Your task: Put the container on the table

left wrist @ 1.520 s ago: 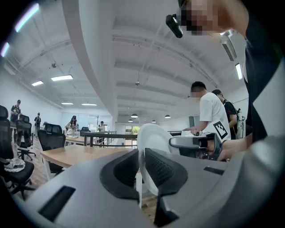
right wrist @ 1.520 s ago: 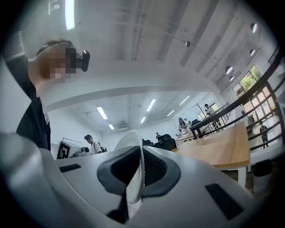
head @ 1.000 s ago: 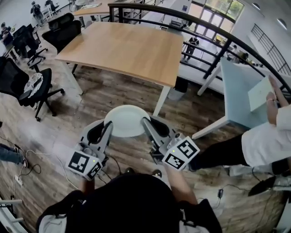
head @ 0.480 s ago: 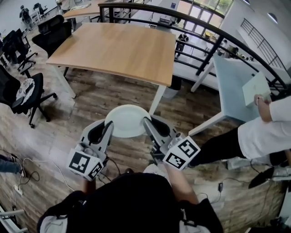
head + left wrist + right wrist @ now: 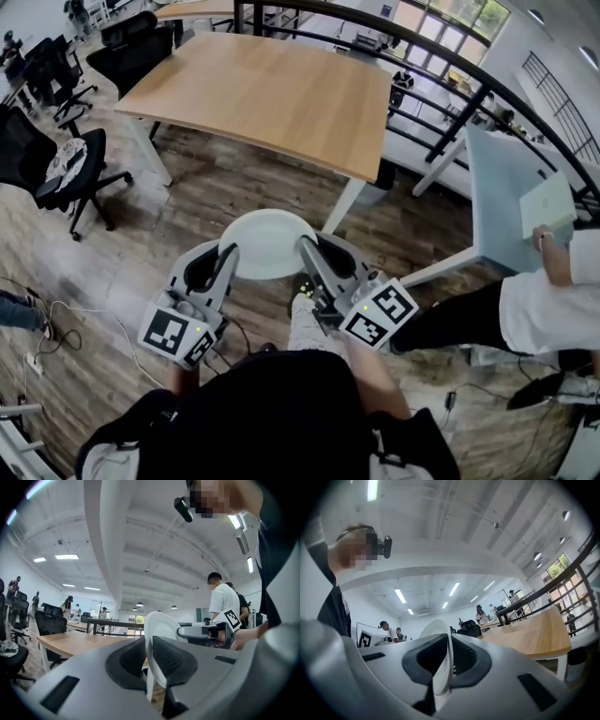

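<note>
The container (image 5: 267, 244) is a round white shallow dish, held level above the wood floor between both grippers. My left gripper (image 5: 228, 255) is shut on its left rim, and my right gripper (image 5: 305, 251) is shut on its right rim. In the left gripper view the dish (image 5: 159, 623) stands edge-on between the dark pads (image 5: 171, 656), with the right gripper (image 5: 206, 632) beyond it. In the right gripper view the rim (image 5: 438, 630) is pinched between the pads (image 5: 461, 656). The wooden table (image 5: 272, 94) lies ahead, its near edge a short way beyond the dish.
Black office chairs (image 5: 47, 169) stand at the left, with cables (image 5: 56, 319) on the floor. A dark railing (image 5: 450, 75) curves behind the table. At the right is a pale blue table (image 5: 497, 187), and a person (image 5: 553, 300) holding a paper. A bin (image 5: 380, 178) sits by the table leg.
Both grippers have carried the dish a little toward the wooden table. A shoe now shows on the floor between the grippers. The grips look the same.
</note>
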`<state>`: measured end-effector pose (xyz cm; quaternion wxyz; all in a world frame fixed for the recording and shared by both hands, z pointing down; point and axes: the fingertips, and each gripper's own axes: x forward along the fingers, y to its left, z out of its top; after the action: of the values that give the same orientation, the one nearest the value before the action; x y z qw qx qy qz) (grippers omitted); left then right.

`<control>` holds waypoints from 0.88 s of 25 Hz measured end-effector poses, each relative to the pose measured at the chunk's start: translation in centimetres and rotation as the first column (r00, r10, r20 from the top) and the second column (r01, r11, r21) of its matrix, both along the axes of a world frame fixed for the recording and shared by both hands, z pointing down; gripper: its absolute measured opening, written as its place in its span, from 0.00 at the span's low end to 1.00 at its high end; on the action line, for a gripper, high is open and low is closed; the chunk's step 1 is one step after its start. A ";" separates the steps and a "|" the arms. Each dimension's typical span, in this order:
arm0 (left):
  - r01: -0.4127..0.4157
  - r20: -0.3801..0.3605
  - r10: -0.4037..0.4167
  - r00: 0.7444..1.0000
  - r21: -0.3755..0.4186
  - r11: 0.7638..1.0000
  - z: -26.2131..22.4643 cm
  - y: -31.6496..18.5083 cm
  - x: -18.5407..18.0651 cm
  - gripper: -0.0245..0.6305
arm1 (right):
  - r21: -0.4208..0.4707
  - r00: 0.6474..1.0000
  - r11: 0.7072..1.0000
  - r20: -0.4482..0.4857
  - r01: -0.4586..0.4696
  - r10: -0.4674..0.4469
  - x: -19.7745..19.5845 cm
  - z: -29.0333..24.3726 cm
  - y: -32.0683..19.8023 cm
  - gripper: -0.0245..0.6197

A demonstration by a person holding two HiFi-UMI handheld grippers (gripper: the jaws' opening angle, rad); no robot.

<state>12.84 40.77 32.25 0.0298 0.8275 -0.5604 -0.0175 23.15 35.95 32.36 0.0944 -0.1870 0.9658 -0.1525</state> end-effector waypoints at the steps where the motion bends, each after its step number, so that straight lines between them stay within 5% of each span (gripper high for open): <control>1: 0.015 0.004 -0.015 1.000 -0.002 1.000 0.1 -0.1 -0.5 0.12 | 0.002 1.000 1.000 0.002 0.016 -0.016 -0.6 0.1 -0.3 0.08; 9: 0.130 0.033 -0.129 0.991 -0.007 0.992 0.4 -2.9 -3.3 0.12 | 0.007 0.990 0.991 0.032 0.134 -0.134 -4.3 0.7 -4.1 0.08; 22: 0.165 0.094 -0.164 0.982 -0.010 0.986 -0.3 -10.1 -3.7 0.11 | -0.019 0.977 0.979 0.070 0.202 -0.200 -5.8 0.8 -12.1 0.08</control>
<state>9.10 30.63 31.94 0.0097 0.7780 -0.6277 0.0235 17.31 23.86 33.12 0.1086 -0.0845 0.9740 -0.1800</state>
